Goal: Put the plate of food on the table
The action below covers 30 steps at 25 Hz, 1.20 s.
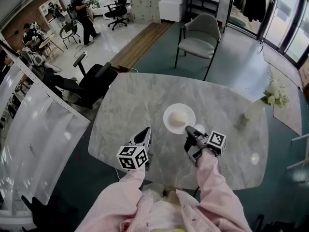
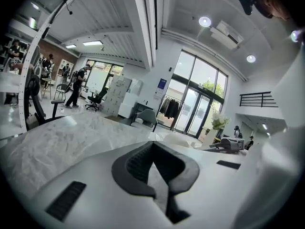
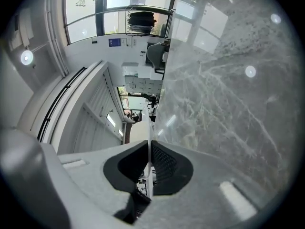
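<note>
Marble bench [image 1: 126,105], mid-task: my right claw [image 1: 189,130] is pinched down on the near rim of the plate [image 1: 169,111], which shows edge-on as a thin white line between its pads in the right gripper view [image 3: 149,162]. The plate sits over the middle of the bench with a pale round of food [image 1: 177,119] on it. I cannot tell whether it is resting on the bench or held just above it. My left claw [image 1: 146,132] is closed on nothing, beside it over the near edge.

The risk, as I judge it, is the one-sided rim grip. If the plate is not down when I let go, it could drop and tip. Pulling back before the pads part could drag it, and the food could roll off.
</note>
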{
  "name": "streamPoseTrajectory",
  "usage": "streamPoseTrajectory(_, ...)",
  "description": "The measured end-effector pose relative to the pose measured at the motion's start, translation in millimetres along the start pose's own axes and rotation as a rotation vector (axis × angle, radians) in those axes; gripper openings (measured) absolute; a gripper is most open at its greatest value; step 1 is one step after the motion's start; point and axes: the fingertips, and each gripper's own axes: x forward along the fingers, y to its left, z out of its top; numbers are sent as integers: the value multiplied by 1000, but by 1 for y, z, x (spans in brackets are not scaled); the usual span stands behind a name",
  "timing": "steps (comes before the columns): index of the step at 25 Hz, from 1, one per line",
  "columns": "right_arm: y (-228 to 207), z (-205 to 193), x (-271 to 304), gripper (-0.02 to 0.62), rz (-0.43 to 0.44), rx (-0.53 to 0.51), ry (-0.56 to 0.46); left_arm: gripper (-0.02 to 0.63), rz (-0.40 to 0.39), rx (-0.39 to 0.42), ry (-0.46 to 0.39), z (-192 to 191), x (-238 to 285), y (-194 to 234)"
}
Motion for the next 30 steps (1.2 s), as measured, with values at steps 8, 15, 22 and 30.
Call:
streamPoseTrajectory(8, -32, 27, 38, 17, -46, 27, -52, -9, -11, -37, 91, -19, 51, 17)
streamPoseTrajectory(15, -62, 42, 49, 17, -128, 65, -85, -9, -30, -68, 174, -40, 87, 23)
streamPoseTrajectory(22, -84, 48, 57, 17, -177, 70, -92, -9, -35, -98, 228, -59, 108, 32)
streamPoseTrajectory(30, -93, 45, 58, 17, -211, 70, -89, -9, -43, -114, 267, -74, 116, 33)
